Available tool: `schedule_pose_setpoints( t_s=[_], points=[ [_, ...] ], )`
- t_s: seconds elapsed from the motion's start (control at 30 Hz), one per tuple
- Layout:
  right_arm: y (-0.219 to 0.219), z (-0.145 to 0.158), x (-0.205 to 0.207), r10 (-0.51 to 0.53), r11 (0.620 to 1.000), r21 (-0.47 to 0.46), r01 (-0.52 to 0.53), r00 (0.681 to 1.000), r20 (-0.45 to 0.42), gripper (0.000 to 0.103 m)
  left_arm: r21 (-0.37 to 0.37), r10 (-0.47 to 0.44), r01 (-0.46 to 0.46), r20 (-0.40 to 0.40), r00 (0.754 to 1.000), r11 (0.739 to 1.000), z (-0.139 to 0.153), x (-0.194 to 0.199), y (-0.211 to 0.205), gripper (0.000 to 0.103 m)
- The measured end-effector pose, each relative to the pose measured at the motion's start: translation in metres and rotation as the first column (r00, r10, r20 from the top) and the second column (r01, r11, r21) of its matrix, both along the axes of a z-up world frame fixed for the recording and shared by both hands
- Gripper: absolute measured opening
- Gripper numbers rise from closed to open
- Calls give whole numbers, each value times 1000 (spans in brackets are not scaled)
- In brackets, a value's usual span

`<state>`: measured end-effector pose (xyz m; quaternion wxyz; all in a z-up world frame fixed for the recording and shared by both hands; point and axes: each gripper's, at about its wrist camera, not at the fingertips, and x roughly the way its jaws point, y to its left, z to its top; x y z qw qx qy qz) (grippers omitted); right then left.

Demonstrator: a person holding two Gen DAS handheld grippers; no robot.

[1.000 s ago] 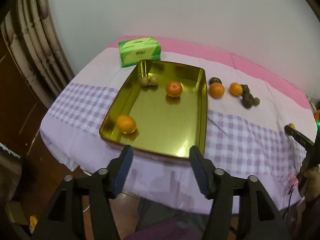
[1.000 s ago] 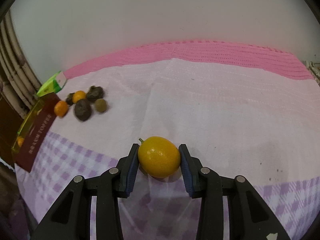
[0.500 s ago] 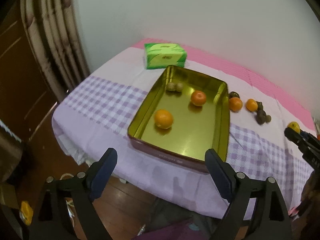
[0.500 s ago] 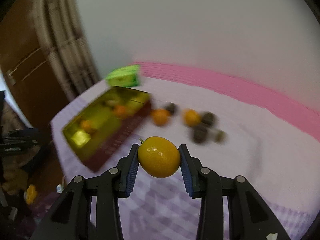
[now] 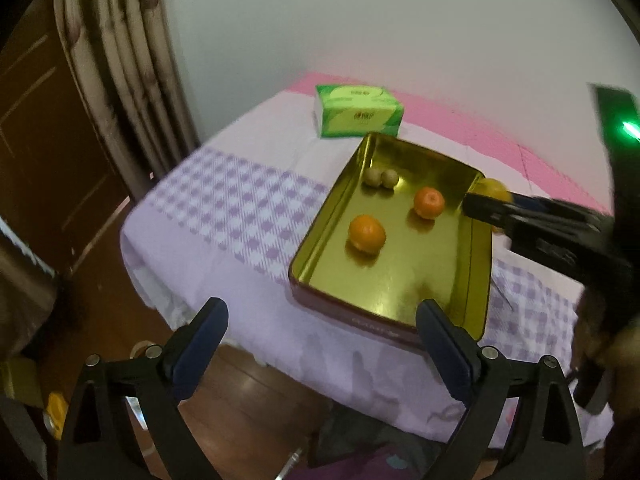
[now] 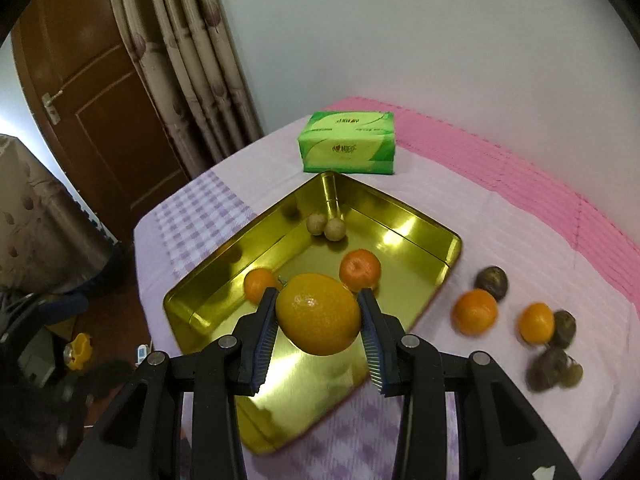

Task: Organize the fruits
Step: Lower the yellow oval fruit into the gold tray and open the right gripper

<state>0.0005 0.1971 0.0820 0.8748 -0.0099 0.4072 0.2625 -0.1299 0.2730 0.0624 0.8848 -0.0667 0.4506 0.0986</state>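
My right gripper [image 6: 319, 320] is shut on a yellow lemon [image 6: 318, 314] and hangs over the gold tray [image 6: 408, 220]. In the tray lie two oranges [image 6: 360, 270] [image 6: 258, 284] and two small brown fruits [image 6: 326, 226]. In the left wrist view the right gripper [image 5: 492, 206] reaches in from the right above the tray's right rim [image 5: 478, 248], the lemon [image 5: 494, 189] partly hidden behind it. My left gripper [image 5: 322, 330] stands off the table's near edge, its jaws opening wide with nothing between them.
On the cloth right of the tray lie two more oranges [image 6: 475, 312] [image 6: 536, 323] and several dark fruits [image 6: 492, 282]. A green tissue box [image 6: 348, 148] stands behind the tray. Curtains [image 6: 180, 52] and a wooden door [image 6: 96, 112] are at the left.
My right gripper carried the lemon off the cloth and leftward to above the tray. My left gripper's jaws spread wider and it drew back from the tray; one orange in the tray rolled.
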Motion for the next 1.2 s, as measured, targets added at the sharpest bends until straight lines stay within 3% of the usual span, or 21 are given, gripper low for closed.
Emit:
schedule_pose_setpoints(
  t_s=[0.13, 0.4, 0.5, 0.6, 0.97, 1.2],
  points=[
    [18, -9, 21, 9, 1000, -7, -9, 999, -45, 36, -24, -8, 9, 29, 1000, 1000, 1, 1, 5, 95],
    [54, -23, 44, 39, 998, -55, -44, 995, -96, 36, -59, 57, -56, 8, 998, 997, -8, 4, 19, 95],
    [64, -27, 49, 52, 995, -81, -60, 993, -101, 36, -15, 53, -53, -3, 999, 998, -9, 6, 14, 95],
    [70, -29, 55, 55, 993, -98, -66, 993, -108, 36, 29, 28, -27, -32, 999, 999, -12, 9, 8, 95],
    [75, -39, 68, 36, 993, -104, -50, 991, -131, 37, -20, 26, -27, -69, 997, 999, -19, 11, 13, 95],
    [74, -34, 70, 23, 996, -83, -32, 993, -112, 37, -11, 15, -16, -76, 997, 1000, -21, 12, 10, 95]
  ],
)
